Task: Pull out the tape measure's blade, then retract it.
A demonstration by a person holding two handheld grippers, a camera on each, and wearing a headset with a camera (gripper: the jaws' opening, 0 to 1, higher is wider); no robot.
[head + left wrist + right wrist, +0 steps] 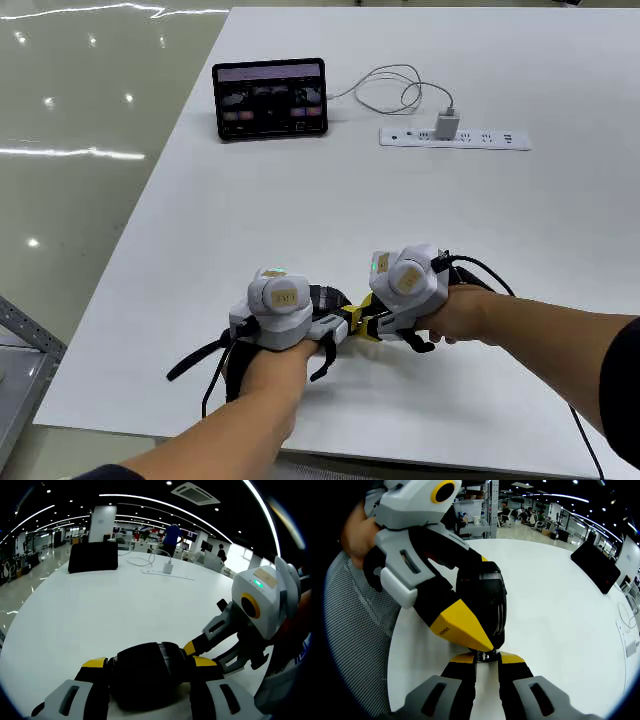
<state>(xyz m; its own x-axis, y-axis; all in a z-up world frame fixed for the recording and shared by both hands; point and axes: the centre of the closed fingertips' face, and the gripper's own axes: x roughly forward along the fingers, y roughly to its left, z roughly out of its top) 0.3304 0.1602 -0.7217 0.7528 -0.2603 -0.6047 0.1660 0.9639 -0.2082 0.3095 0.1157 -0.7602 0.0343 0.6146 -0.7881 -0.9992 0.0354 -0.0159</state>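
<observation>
Clamping the tape measure, your left gripper holds firm; right gripper pinches the blade tip at its mouth. Risk: shallow pinch slips, blade snaps back.

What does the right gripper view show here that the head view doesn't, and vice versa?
Right gripper view: the right gripper shut on the blade tip at the mouth of the tape measure. Head view: the tablet with its screen lit, and the person's right hand holding that gripper. Both: the left gripper clamping the black tape measure on the white table.
</observation>
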